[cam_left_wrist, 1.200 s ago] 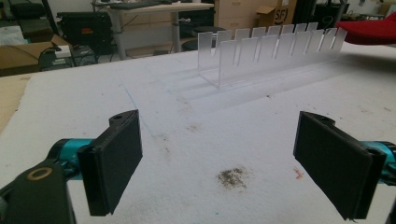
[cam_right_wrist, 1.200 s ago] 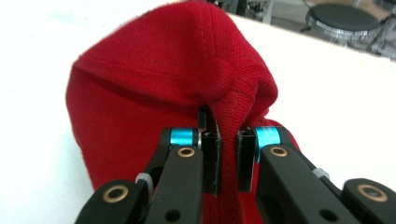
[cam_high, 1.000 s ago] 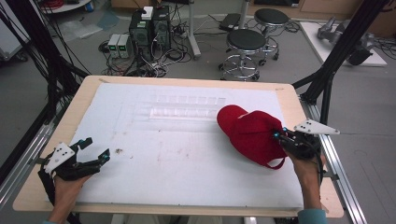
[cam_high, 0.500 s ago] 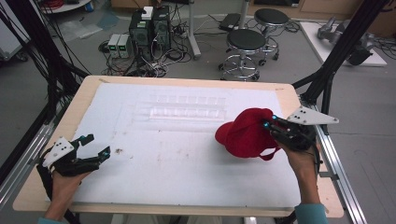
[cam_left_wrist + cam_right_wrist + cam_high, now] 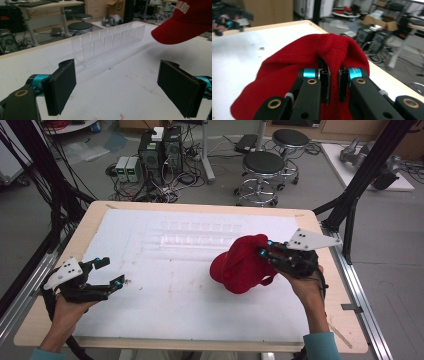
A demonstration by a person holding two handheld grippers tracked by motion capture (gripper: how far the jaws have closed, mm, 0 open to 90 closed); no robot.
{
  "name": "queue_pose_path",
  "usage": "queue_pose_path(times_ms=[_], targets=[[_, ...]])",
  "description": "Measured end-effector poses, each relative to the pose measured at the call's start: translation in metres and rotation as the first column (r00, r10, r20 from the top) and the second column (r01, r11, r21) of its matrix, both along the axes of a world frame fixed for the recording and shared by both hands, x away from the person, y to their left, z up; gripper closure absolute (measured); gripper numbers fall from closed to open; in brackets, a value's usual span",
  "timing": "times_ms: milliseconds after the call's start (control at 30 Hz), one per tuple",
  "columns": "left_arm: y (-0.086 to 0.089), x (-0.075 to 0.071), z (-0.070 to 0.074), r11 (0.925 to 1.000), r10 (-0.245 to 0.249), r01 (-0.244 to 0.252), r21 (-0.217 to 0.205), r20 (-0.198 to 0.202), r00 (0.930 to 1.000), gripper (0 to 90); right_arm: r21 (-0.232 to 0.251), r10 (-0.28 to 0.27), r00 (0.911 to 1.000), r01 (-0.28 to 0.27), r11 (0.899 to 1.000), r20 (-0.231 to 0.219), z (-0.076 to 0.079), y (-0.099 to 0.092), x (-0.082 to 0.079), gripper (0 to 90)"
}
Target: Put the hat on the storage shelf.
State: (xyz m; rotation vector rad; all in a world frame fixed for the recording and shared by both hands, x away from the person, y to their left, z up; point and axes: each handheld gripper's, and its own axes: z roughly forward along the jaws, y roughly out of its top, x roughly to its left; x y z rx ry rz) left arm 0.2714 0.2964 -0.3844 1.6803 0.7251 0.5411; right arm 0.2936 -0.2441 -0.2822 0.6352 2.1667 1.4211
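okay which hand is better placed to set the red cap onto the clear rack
Right. Its tool is already clamped on the red fabric cap, beside the clear plastic slotted rack. The left tool hangs open near the table's far corner.

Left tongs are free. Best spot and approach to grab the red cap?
Take the brim of the red cap: it is thin, stiff-looking and juts toward the open left tongs, clear of the table. Come in level from that side; the right tongs already pinch the crown fabric.

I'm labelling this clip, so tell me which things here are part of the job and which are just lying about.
In the job:
red cap, pinched in the right tongs
left tongs, open, waiting
clear divider rack, probably

Lying about:
stools
computer boxes
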Motion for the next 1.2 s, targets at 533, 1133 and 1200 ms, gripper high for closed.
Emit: queue_pose_path(times_ms=[533, 1133, 1200], targets=[[-0.042, 0.013, 0.049, 0.9786, -0.206, 0.206, 0.002, -0.038, 0.9779, 15.9, -0.022, 0.205, 0.9785, -0.205, 0.978, -0.023, 0.000, 0.066, 0.009, 85.3], [-0.093, 0.023, 0.073, 0.9476, -0.319, 0.320, -0.003, -0.080, 0.9444, 15.5, -0.053, 0.346, 0.9373, -0.348, 0.936, -0.044, -0.004, 0.121, 0.016, 85.3], [-0.098, 0.024, 0.074, 0.9400, -0.341, 0.340, -0.019, -0.081, 0.9366, 14.5, -0.059, 0.353, 0.9346, -0.355, 0.933, -0.045, -0.005, 0.125, 0.016, 85.3]])
